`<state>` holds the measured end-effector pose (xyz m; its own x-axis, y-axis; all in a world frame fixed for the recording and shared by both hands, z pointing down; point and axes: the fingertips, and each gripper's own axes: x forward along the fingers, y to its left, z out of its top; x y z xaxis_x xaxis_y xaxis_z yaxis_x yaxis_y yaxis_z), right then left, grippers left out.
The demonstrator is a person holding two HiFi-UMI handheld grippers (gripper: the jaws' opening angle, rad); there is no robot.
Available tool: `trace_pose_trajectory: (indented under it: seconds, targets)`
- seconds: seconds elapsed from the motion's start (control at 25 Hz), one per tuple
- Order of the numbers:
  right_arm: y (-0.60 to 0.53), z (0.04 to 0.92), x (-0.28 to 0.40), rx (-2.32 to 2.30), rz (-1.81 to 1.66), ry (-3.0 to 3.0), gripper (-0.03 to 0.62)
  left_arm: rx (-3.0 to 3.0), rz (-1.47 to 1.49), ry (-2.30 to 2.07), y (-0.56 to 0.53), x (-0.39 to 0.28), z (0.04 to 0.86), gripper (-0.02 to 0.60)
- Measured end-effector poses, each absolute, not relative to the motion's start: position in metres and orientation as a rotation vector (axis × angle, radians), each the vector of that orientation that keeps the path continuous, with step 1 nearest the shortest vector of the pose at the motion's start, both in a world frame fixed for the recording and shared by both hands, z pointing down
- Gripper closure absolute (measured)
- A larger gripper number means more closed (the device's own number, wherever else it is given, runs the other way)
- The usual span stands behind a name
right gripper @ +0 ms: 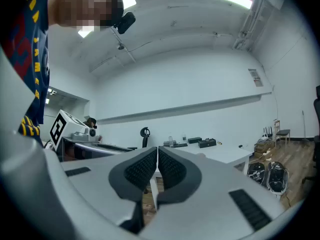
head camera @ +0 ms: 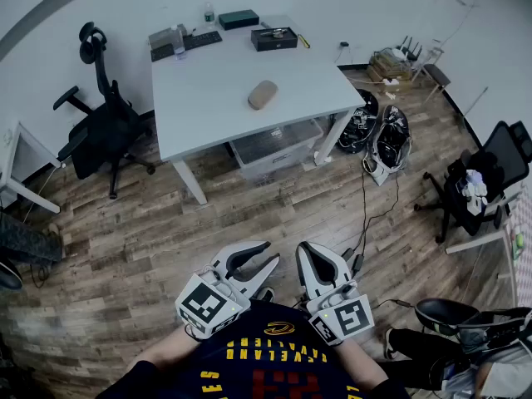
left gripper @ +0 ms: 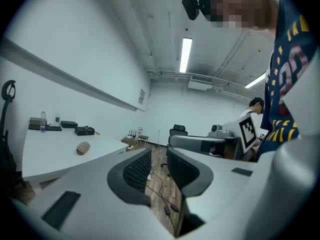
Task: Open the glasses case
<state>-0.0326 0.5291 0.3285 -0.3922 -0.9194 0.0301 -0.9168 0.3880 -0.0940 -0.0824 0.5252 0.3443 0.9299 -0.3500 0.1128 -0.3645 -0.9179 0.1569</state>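
Glasses case (head camera: 263, 95) lies, apparently shut, on table (head camera: 208, 90).

Left claw (left gripper: 159, 156): jaws apart — nothing between them, only wooden floor (left gripper: 159, 191) and a cable (left gripper: 167, 210) beyond.
Glasses case (left gripper: 83, 147): tan, lying on the white bench (left gripper: 50, 160), well apart from the claw.
Black box (left gripper: 84, 131): far bench edge — small.

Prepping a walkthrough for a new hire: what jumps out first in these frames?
At the bottom of the head view, the white-and-grey left gripper has its jaws apart with nothing between them. Beside it, the right gripper is shut and empty. Next comes the tan oval glasses case, lying closed and alone on the white rectangular table, well beyond both grippers across the wood-plank floor.
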Motion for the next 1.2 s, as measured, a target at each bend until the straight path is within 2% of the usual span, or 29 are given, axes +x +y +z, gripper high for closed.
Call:
trace_pose_trajectory:
  seconds: [0.68, 1.2]
  targets:
    - [0.524, 0.331, -0.026, -1.658, -0.226, 2.552, 0.569, 2.88, 0.167, -0.551, 0.522, -0.076, 0.352, 0.471]
    - [0.452, 0.339, -0.04, -1.629, -0.311, 2.567, 0.57, 2.869, 0.19, -0.554, 0.451, -0.088, 0.35, 0.471]
